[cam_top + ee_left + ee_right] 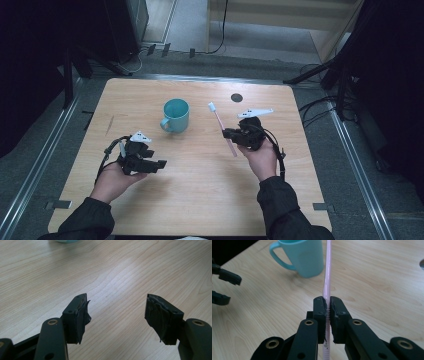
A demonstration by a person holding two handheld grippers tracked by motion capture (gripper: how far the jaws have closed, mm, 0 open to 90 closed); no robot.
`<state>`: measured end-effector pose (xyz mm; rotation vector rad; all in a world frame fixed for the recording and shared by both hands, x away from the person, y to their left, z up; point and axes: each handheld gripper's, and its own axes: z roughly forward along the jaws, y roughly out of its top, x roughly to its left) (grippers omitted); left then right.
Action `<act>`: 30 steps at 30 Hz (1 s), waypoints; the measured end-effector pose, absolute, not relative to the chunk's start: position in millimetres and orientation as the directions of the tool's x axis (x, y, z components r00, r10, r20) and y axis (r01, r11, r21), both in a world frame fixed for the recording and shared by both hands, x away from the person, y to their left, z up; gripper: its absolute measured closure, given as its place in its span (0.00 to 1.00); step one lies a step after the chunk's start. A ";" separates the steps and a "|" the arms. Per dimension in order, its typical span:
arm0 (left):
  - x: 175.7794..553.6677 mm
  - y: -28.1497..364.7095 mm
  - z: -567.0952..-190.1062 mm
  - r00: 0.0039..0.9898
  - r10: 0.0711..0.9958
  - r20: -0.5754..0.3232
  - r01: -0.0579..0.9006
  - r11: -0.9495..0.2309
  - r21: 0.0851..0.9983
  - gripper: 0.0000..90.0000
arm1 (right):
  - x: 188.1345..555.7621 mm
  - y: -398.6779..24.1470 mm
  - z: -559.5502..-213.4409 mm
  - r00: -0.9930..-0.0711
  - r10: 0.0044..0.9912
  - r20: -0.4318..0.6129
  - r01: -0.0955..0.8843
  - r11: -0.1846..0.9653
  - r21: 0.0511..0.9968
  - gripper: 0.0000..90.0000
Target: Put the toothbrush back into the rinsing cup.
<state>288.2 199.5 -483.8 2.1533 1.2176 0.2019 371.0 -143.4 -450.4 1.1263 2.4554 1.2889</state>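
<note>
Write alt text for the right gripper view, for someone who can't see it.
The right gripper has its black jaws clamped on a pink toothbrush handle that runs straight up the frame. Behind it a teal mug stands on the wooden table, handle to the left.

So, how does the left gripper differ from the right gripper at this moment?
The left gripper has its jaws wide apart with nothing between them; the right gripper has its jaws closed on the pink toothbrush. In the high view the left gripper is nearer the person, and the right gripper is farther up the table, beside the teal mug. Both are black and hand-held.
</note>
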 end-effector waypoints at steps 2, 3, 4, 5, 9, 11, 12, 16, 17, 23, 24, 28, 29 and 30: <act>287.9 200.3 -483.5 0.557 0.812 -0.177 0.712 -0.356 0.605 0.39 | 370.5 -140.1 -447.5 -0.720 0.671 0.180 0.528 0.360 0.770 0.94; 287.9 200.7 -483.5 0.556 0.812 -0.178 0.712 -0.356 0.605 0.39 | 370.5 -138.7 -446.1 -0.726 0.667 0.168 0.516 0.367 0.774 0.93; 288.0 201.1 -483.8 0.554 0.813 -0.179 0.712 -0.352 0.607 0.39 | 370.5 -137.6 -444.8 -0.730 0.664 0.162 0.509 0.370 0.778 0.93; 288.2 201.7 -483.9 0.553 0.813 -0.182 0.714 -0.351 0.605 0.39 | 370.3 -136.7 -443.4 -0.732 0.664 0.155 0.502 0.371 0.782 0.93; 288.7 203.8 -483.8 0.547 0.816 -0.187 0.718 -0.342 0.606 0.39 | 371.5 -135.4 -439.3 -0.735 0.661 0.152 0.487 0.358 0.797 0.93; 288.8 204.1 -483.7 0.544 0.818 -0.187 0.718 -0.338 0.609 0.39 | 371.9 -134.5 -437.7 -0.735 0.661 0.153 0.486 0.356 0.799 0.93; 288.8 204.2 -483.7 0.543 0.818 -0.188 0.719 -0.337 0.608 0.39 | 372.3 -134.1 -437.0 -0.737 0.659 0.150 0.482 0.356 0.801 0.93; 289.0 203.7 -484.1 0.544 0.818 -0.190 0.720 -0.338 0.606 0.39 | 373.3 -131.0 -433.1 -0.743 0.652 0.149 0.473 0.353 0.807 0.93; 289.0 203.7 -484.1 0.544 0.817 -0.190 0.720 -0.338 0.606 0.39 | 373.9 -130.0 -432.0 -0.745 0.652 0.142 0.466 0.357 0.809 0.94; 289.1 204.6 -483.8 0.543 0.818 -0.189 0.718 -0.337 0.609 0.39 | 376.9 -126.1 -426.3 -0.747 0.650 0.142 0.461 0.352 0.815 0.94; 289.1 204.6 -483.7 0.543 0.818 -0.189 0.719 -0.336 0.608 0.39 | 377.7 -125.8 -425.5 -0.747 0.648 0.147 0.462 0.347 0.816 0.94; 289.1 204.5 -483.7 0.542 0.818 -0.191 0.719 -0.334 0.610 0.39 | 380.3 -124.8 -423.5 -0.741 0.648 0.179 0.468 0.306 0.829 0.94; 289.1 204.5 -483.7 0.543 0.818 -0.190 0.718 -0.335 0.610 0.39 | 380.8 -124.6 -422.9 -0.741 0.647 0.180 0.466 0.303 0.831 0.94; 289.2 204.6 -483.7 0.544 0.818 -0.188 0.718 -0.337 0.609 0.39 | 381.3 -123.9 -422.6 -0.742 0.645 0.180 0.462 0.298 0.835 0.94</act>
